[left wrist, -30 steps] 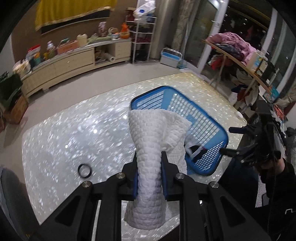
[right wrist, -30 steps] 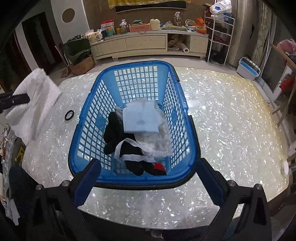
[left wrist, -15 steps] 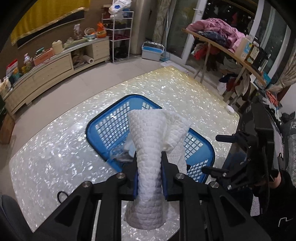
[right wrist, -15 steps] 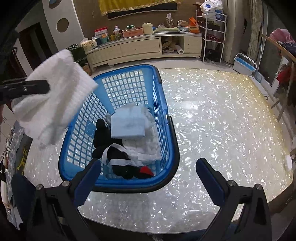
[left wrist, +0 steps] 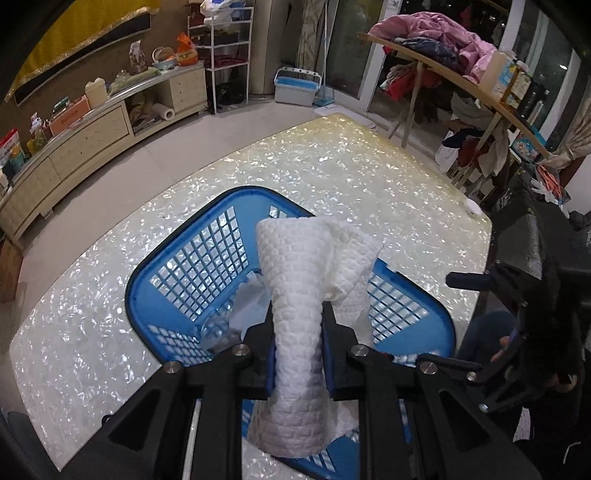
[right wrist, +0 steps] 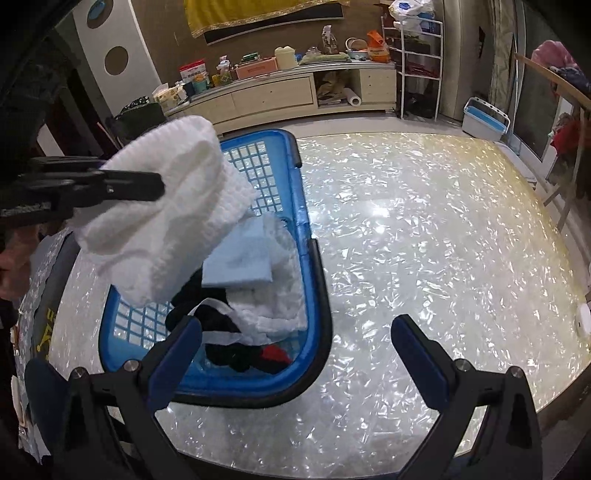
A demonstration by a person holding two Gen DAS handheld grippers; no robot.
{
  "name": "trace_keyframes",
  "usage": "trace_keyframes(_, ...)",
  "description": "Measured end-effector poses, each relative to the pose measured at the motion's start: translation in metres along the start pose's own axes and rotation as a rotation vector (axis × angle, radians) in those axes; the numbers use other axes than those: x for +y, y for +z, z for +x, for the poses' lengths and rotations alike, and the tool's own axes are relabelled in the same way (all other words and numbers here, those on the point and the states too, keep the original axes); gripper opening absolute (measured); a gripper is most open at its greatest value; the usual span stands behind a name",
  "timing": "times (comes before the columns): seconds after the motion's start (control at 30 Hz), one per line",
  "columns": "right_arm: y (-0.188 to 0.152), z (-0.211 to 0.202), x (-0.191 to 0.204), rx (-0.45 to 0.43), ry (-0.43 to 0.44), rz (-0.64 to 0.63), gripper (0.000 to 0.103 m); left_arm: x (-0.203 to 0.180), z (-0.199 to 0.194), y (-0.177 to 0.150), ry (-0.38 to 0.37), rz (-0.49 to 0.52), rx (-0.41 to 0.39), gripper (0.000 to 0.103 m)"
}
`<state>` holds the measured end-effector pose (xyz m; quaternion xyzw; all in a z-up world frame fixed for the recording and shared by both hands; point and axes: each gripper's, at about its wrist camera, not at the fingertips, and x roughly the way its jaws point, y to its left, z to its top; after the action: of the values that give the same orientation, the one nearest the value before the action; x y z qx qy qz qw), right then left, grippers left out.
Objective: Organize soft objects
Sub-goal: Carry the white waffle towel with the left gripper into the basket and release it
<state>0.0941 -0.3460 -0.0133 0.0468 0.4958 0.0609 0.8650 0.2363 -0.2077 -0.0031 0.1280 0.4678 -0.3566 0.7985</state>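
A white waffle-textured towel [left wrist: 299,325] is pinched between the blue pads of my left gripper [left wrist: 297,354], which is shut on it. The towel [right wrist: 173,218] hangs above the near-left part of the blue laundry basket [right wrist: 314,280], whose rim [left wrist: 147,266] also shows under the left gripper. Inside the basket lie a light blue folded cloth [right wrist: 240,262], white fabric [right wrist: 280,302] and black garments [right wrist: 221,339] with a red patch. My right gripper [right wrist: 295,354] stands open over the table just right of the basket's near end, with nothing between its fingers.
The basket stands on a shiny pearl-patterned table [right wrist: 424,229]. A small white round object [right wrist: 583,321] lies near its right edge. A long low cabinet [right wrist: 277,92] and a shelf rack [right wrist: 417,62] line the far wall. A rack with piled clothes [left wrist: 443,33] stands to the right.
My left gripper has carried the towel from beside the basket to above it. The right gripper has drifted a little to the right of the basket and stayed open.
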Motion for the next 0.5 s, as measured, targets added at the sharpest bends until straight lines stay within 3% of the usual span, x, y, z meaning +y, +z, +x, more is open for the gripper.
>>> trace_keyframes(0.17,0.004,0.006,-0.001,-0.002,-0.033,-0.010,0.103,0.007,0.029,0.008,0.024,-0.007,0.039,0.018)
trace_keyframes(0.5,0.010,0.018,-0.001,0.012,0.006,0.005,0.103,0.013,0.075,0.011,0.066,0.011,0.110,0.018)
